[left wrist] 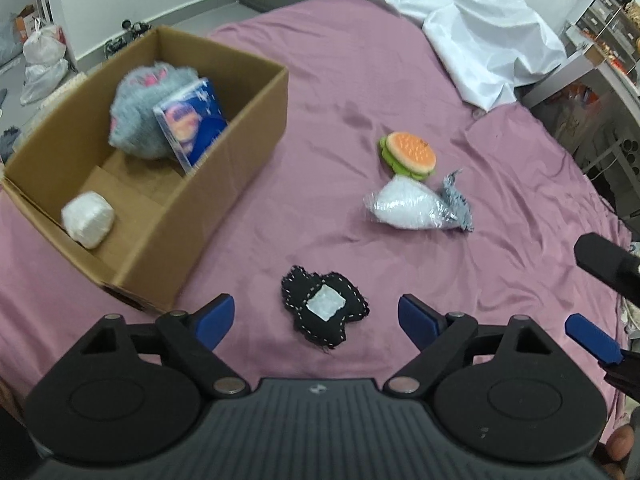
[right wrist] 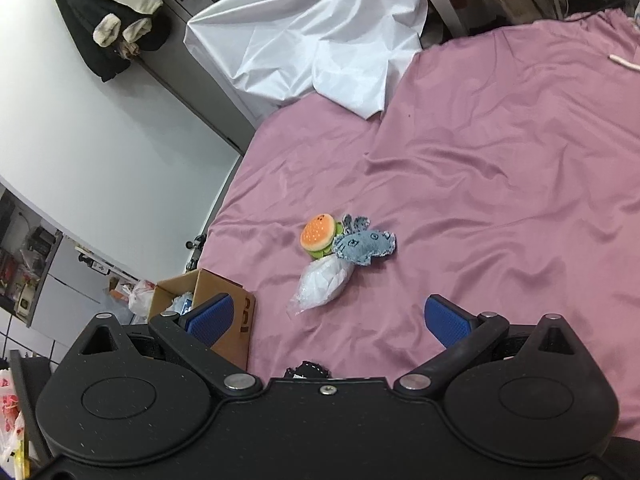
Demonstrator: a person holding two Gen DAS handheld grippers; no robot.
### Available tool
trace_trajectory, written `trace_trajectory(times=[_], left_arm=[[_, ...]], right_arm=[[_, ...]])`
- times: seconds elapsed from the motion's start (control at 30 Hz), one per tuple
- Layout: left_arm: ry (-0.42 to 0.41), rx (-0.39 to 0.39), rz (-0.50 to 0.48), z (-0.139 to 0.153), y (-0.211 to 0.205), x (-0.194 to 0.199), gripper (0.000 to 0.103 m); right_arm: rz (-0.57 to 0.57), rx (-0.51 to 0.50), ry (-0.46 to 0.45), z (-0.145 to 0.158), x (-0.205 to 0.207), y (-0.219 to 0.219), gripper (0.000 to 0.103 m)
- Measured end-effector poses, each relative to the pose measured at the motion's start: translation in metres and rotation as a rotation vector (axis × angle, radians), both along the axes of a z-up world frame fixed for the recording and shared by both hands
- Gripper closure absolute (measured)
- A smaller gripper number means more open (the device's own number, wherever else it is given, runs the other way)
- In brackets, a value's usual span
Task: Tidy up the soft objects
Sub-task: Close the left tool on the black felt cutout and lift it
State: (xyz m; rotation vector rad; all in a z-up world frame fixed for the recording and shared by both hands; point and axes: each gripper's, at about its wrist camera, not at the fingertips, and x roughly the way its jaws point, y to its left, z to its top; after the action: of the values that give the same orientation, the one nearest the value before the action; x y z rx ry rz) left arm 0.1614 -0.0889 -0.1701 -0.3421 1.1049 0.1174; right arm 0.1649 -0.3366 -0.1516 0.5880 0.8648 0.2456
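A bed covered in a wrinkled mauve sheet (right wrist: 500, 184) fills a white-walled room, crumpled white plastic sheeting (right wrist: 316, 36) heaped at its far edge. Dark coats (right wrist: 112, 12) hang against a grey cabinet (right wrist: 192, 80); metal shelving (left wrist: 608, 28) stands nearby.

Box (left wrist: 224, 184) left of patch toy (left wrist: 324, 312); burger (left wrist: 408, 154) behind bagged stuffing (left wrist: 408, 204)

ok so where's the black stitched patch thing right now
In the left wrist view the black stitched patch lies on the pink sheet, between the open left gripper's fingers, right of the cardboard box.
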Motion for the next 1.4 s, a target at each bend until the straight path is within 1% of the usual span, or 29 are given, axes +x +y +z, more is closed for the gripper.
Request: trace_trajectory(times=[0.1, 0.37, 0.5, 0.6, 0.67, 0.7, 0.73, 0.8, 0.83, 0.87, 0.97, 1.07, 1.27, 1.4], left_arm=[[0.013, 0.000, 0.011, -0.011, -0.004, 0.005, 0.014], [0.063, -0.018, 0.068, -0.044, -0.010, 0.016, 0.015], [0.078, -0.019, 0.094, -0.055, -0.010, 0.019, 0.015], [0.089, -0.030, 0.112, -0.062, -0.010, 0.023, 0.019], [0.095, -0.043, 0.126, -0.067, -0.010, 0.024, 0.025], [0.099, -0.038, 0.130, -0.069, -0.010, 0.025, 0.027], [0.100, -0.033, 0.134, -0.070, -0.010, 0.026, 0.032], [0.098, -0.024, 0.154, -0.070, -0.009, 0.027, 0.046], [0.098, -0.018, 0.167, -0.070, -0.008, 0.028, 0.057], [0.097, -0.020, 0.180, -0.070, -0.006, 0.028, 0.064], [0.086, -0.035, 0.195, -0.067, -0.001, 0.029, 0.078], [0.072, -0.038, 0.200, -0.062, 0.003, 0.030, 0.082], [0.033, -0.039, 0.201, -0.049, 0.004, 0.034, 0.082], [0.007, -0.031, 0.198, -0.041, 0.003, 0.042, 0.082]], right_arm=[[0.012, 0.005, 0.009, -0.005, 0.005, 0.002, 0.000], [-0.013, 0.038, 0.046, -0.020, 0.017, -0.007, 0.000], [-0.026, 0.052, 0.062, -0.028, 0.025, -0.010, 0.000], [-0.037, 0.064, 0.074, -0.034, 0.032, -0.013, 0.000], [-0.049, 0.068, 0.085, -0.039, 0.039, -0.015, 0.001], [-0.055, 0.070, 0.090, -0.041, 0.042, -0.016, 0.001], [-0.059, 0.072, 0.097, -0.044, 0.046, -0.017, 0.001], [-0.069, 0.087, 0.122, -0.051, 0.053, -0.019, 0.001], [-0.071, 0.099, 0.137, -0.055, 0.056, -0.021, 0.001], [-0.073, 0.110, 0.152, -0.059, 0.060, -0.022, 0.002], [-0.080, 0.116, 0.169, -0.065, 0.067, -0.022, 0.003], [-0.080, 0.121, 0.182, -0.069, 0.071, -0.023, 0.005], [-0.096, 0.144, 0.202, -0.076, 0.079, -0.028, 0.007], [-0.114, 0.186, 0.205, -0.078, 0.083, -0.035, 0.008]])
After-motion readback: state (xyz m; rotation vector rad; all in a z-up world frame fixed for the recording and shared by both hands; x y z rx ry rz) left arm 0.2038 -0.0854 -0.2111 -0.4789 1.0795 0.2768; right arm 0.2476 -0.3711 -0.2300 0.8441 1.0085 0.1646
